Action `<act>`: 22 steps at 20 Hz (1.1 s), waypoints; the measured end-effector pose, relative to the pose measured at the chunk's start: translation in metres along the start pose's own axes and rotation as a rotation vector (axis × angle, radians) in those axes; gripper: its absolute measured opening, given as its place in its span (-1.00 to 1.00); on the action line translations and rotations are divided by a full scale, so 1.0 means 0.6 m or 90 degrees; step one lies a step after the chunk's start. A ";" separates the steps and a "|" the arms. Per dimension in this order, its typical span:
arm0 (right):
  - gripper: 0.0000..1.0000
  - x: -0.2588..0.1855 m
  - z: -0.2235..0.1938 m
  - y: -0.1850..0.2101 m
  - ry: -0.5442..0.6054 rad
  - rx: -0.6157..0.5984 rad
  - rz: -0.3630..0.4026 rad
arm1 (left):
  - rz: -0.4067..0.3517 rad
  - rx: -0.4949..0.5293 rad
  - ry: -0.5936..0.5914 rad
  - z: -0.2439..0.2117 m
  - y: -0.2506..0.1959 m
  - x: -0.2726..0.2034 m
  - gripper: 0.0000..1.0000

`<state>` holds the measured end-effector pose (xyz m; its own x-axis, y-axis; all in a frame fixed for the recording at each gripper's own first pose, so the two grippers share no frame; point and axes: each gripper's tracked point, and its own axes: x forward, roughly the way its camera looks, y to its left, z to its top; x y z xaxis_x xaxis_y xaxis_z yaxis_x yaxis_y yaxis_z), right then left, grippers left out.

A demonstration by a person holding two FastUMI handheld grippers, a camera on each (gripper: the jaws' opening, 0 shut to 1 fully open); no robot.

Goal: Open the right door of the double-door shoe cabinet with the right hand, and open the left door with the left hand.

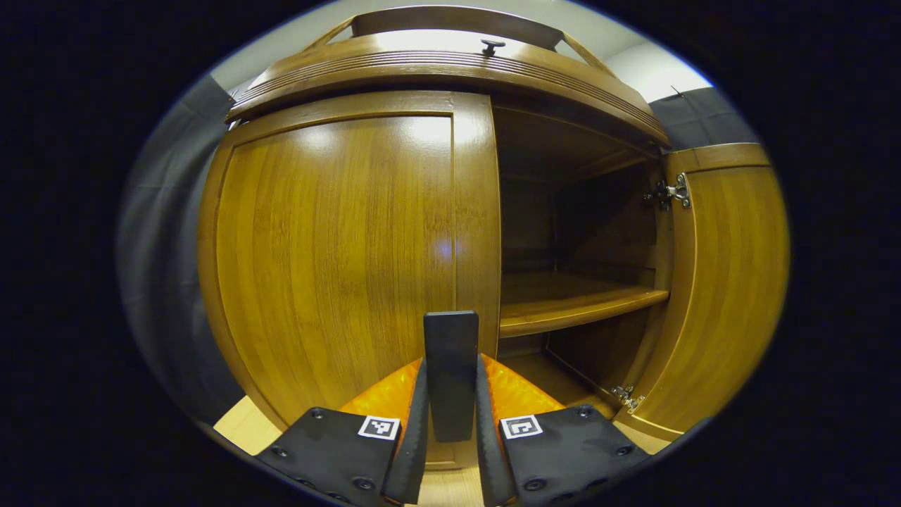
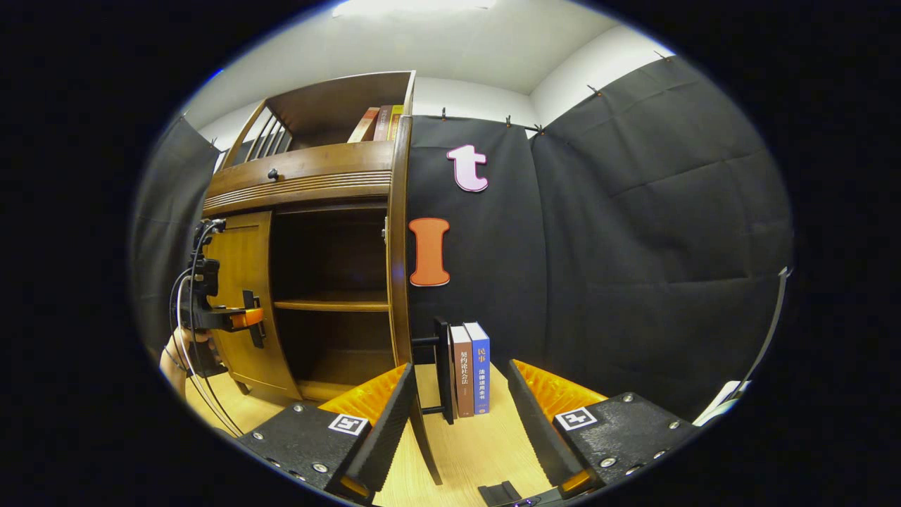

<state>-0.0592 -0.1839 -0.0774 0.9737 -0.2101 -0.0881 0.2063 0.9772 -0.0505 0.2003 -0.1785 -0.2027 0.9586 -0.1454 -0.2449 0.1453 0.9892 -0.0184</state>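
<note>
Jaws of left gripper [image 1: 450,380] clamp left door's [image 1: 338,260] flat handle [image 1: 450,352].

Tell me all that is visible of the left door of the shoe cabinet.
The left door is glossy brown wood, a flat panel in a plain frame. It looks closed, flush under the cabinet top. A dark upright handle stands at its inner edge, and the left gripper has its jaws closed on that handle.

A: Where does your left hand-held gripper [image 1: 451,394] stand?
B: Your fingers [image 1: 415,429] clamp the dark handle [image 1: 450,366] of the closed left door [image 1: 338,260].
A: And beside it?
B: The right door [image 1: 725,282] hangs wide open, baring a shelf [image 1: 570,306] inside the cabinet [image 1: 450,67].
</note>
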 end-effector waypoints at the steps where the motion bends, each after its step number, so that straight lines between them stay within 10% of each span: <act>1: 0.63 -0.001 0.000 0.001 0.001 0.000 -0.001 | -0.002 -0.002 0.002 -0.002 0.000 0.000 -0.26; 22: 0.86 -0.031 0.032 0.115 -0.018 -0.019 0.060 | -0.092 -0.017 0.007 -0.006 0.044 -0.213 -0.41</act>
<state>-0.0611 -0.1120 -0.0601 0.9911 -0.1155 -0.0658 0.1107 0.9912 -0.0729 0.0807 -0.1339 -0.1753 0.9255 -0.2859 -0.2485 0.2746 0.9583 -0.0795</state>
